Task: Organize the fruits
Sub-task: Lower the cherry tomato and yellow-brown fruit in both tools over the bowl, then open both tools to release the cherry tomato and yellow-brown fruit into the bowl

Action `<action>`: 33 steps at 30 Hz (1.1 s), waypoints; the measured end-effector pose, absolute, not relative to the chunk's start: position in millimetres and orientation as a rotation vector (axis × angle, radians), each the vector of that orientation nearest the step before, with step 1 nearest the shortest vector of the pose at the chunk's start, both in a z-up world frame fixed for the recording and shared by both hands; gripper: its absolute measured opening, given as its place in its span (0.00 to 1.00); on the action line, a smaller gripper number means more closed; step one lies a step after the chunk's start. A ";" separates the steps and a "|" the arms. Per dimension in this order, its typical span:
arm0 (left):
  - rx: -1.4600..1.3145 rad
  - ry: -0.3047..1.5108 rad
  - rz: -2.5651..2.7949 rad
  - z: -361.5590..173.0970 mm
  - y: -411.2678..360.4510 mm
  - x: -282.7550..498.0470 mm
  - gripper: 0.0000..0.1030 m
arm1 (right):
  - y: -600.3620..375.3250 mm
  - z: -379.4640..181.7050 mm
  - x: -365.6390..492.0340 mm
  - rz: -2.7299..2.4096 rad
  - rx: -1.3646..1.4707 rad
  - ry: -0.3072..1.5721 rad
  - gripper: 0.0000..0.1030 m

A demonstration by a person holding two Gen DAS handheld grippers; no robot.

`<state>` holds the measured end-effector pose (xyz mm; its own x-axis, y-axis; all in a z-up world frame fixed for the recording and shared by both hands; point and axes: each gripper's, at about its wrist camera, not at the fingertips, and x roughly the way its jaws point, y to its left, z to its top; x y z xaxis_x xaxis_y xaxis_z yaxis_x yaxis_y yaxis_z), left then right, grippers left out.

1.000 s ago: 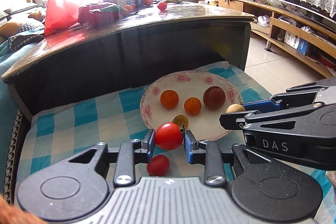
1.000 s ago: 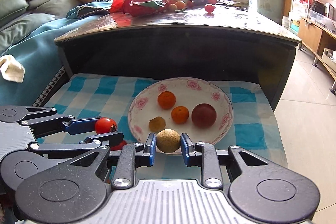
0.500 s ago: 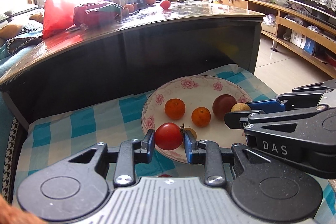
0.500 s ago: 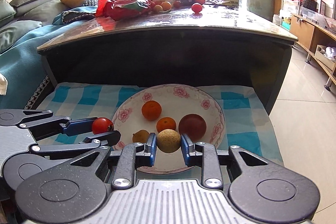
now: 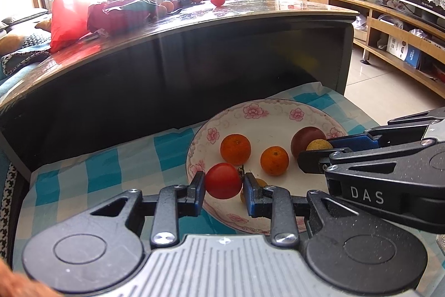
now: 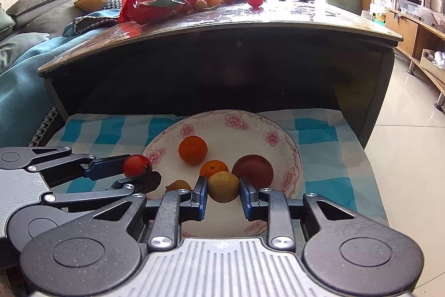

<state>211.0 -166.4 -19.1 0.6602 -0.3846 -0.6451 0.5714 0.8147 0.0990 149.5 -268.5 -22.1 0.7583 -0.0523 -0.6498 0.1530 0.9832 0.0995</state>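
Observation:
A white floral plate (image 5: 267,113) (image 6: 278,130) sits on a blue checked cloth (image 5: 111,169). It holds two oranges (image 5: 235,149) (image 5: 274,160), a dark red fruit (image 5: 306,138) and a small yellow fruit (image 6: 178,185). My left gripper (image 5: 224,181) is shut on a red tomato (image 5: 224,180) over the plate's near left rim; it also shows in the right wrist view (image 6: 137,165). My right gripper (image 6: 223,187) is shut on a yellow-green round fruit (image 6: 223,186) over the plate, next to the dark red fruit (image 6: 253,167).
A dark coffee table (image 5: 194,27) stands just behind the cloth, with a red bag (image 5: 72,10), a box and more fruits on top. A sofa (image 6: 33,18) is at the left. A tiled floor (image 6: 403,116) and wooden shelves (image 5: 403,27) are at the right.
Both grippers have moved forward over the plate with their fruits. The second tomato on the cloth below the left gripper has gone out of view.

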 end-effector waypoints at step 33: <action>0.274 0.672 -0.545 -29.7 -171.4 225.7 0.38 | -272.8 -26.9 160.5 -0.141 0.115 0.668 0.25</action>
